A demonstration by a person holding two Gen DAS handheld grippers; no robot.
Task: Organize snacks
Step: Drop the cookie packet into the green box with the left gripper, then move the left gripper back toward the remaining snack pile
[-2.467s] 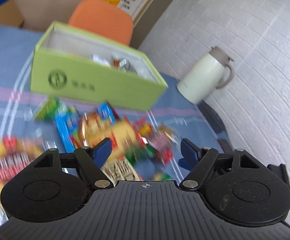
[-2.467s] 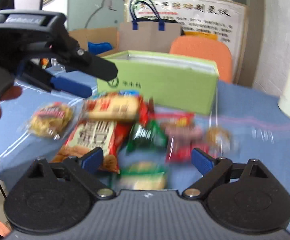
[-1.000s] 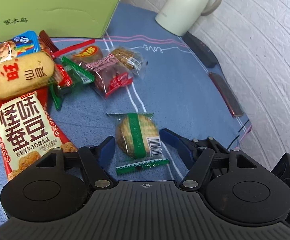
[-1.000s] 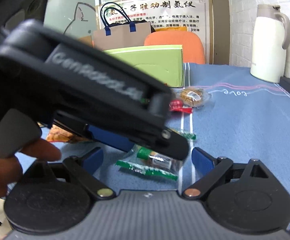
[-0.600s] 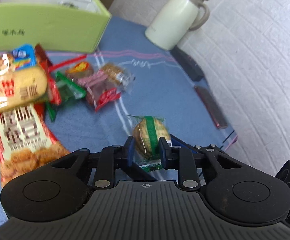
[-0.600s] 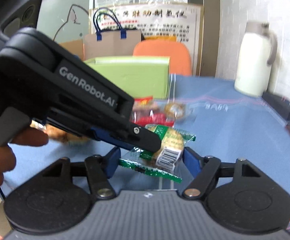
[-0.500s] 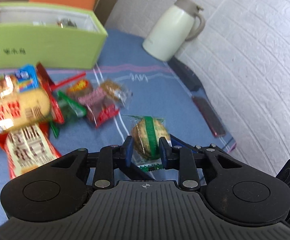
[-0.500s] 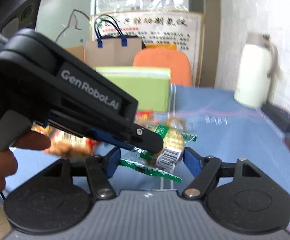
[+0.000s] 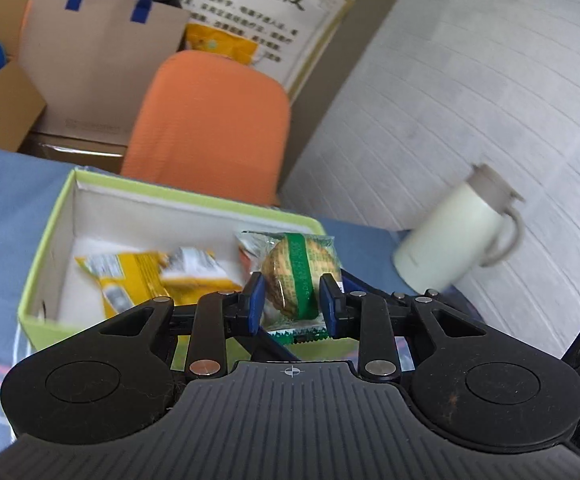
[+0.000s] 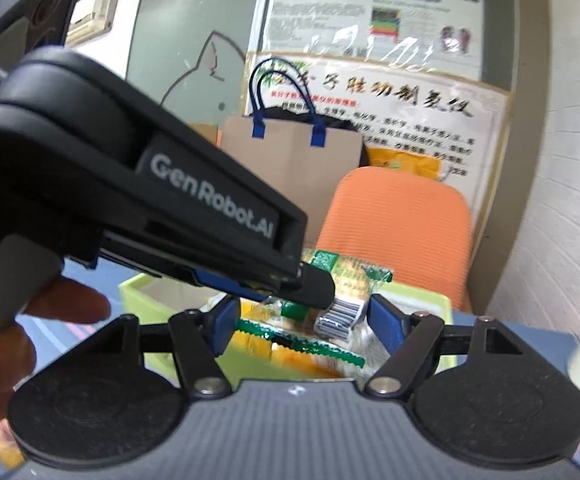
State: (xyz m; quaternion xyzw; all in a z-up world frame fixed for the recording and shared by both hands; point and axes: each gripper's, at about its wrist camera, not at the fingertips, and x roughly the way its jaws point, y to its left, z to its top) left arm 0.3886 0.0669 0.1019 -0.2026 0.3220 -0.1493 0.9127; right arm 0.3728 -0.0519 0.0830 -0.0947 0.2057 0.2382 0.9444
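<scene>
A round cookie in a clear packet with a green band (image 9: 295, 272) hangs between the blue pads of my left gripper (image 9: 291, 304), which is shut on it. The packet is above the near right corner of the open green box (image 9: 50, 240), where yellow snack packets (image 9: 138, 276) lie. In the right wrist view my right gripper (image 10: 303, 322) is shut on the same packet (image 10: 345, 276) across its wrapper ends. The left gripper's black housing (image 10: 150, 200) crosses from the left, held by a hand (image 10: 10, 340). The green box (image 10: 146, 300) shows just below.
An orange chair (image 9: 210, 120) stands behind the box, with a brown paper bag (image 9: 98, 60) and cardboard boxes further back. A white thermos jug (image 9: 449, 244) stands on the blue tablecloth (image 9: 2, 208) to the right, near the white brick wall.
Both grippers closed on the cookie packet, lifted it off the table and carried it forward over the green box. The pile of loose snacks has dropped out of view.
</scene>
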